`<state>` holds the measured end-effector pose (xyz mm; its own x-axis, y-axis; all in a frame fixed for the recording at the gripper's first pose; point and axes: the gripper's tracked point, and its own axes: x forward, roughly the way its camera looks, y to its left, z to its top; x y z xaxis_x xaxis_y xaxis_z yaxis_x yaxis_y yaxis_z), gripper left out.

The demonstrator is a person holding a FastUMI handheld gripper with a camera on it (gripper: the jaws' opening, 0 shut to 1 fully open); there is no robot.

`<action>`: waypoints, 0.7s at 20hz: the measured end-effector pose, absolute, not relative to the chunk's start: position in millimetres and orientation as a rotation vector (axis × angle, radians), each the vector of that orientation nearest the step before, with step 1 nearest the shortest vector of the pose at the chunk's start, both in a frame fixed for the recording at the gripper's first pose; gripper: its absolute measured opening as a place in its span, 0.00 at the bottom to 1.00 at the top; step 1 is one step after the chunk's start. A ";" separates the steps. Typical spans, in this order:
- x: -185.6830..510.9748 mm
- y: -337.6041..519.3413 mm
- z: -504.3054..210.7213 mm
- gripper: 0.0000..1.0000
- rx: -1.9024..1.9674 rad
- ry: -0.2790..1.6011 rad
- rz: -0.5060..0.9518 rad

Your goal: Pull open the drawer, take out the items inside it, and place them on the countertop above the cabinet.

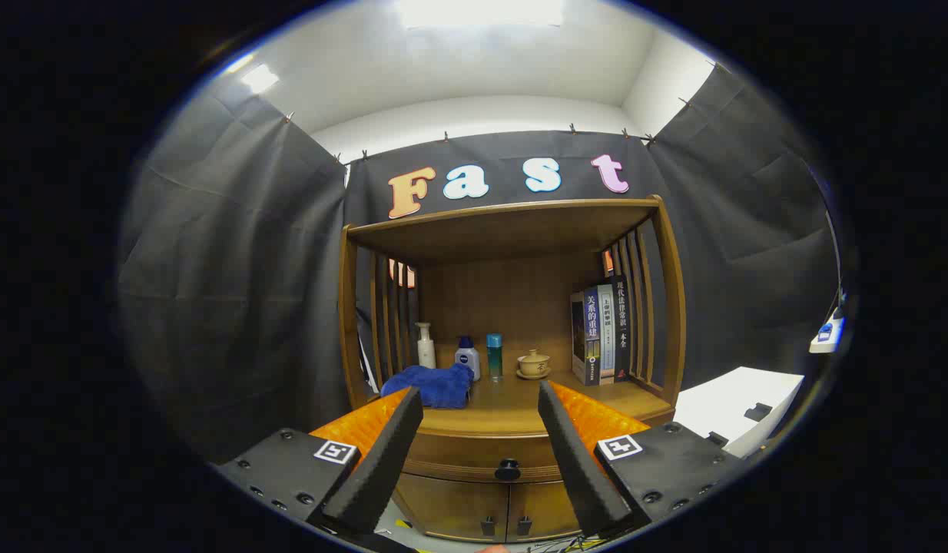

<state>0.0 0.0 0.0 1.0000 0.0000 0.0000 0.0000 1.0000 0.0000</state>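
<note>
Presently the tool (480, 407) is spread wide, nothing between its fingers (382, 453), and it hovers well short of the cabinet. The wide gap frames the drawer knob (508, 468), which sits ahead of and between the fingertips, slightly low; judged as a line-up for the approach, no contact yet.

Drawer (482, 467): a shallow curved front just under the worktop (505, 411), fully closed. Its long axis runs side to side, parallel to the worktop edge; its face points straight at the tool, so the pull direction should be back along the fingers. Contents are hidden while it stays shut.

Below the drawer: two cabinet doors (485, 507) with small handles meeting at the centre.

On the worktop, left to right: a crumpled blue towel (432, 384) near the front left, a white pump bottle (425, 346), a white bottle with a blue cap (467, 358), a teal bottle (494, 355), a small lidded tea bowl on a saucer (533, 363), then a row of upright books (601, 334) against the right slats. They are mostly pushed to the back and sides, leaving the front centre bare; judged the likely set-down spot.

Task status: first step not begun. Risk: the knob is small and round, so a closing grip could slip off.
</note>
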 end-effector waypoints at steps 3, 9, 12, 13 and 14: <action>0.0 -2.6 -4.7 0.98 0.003 0.010 -0.010; 1.7 -7.9 -2.8 0.98 -0.001 0.004 -0.020; 1.0 -7.1 -1.5 0.98 0.002 0.000 -0.016; 0.4 -7.9 -0.8 0.98 -0.002 0.000 -0.015; -0.5 -9.4 -0.7 0.98 -0.004 -0.002 -0.019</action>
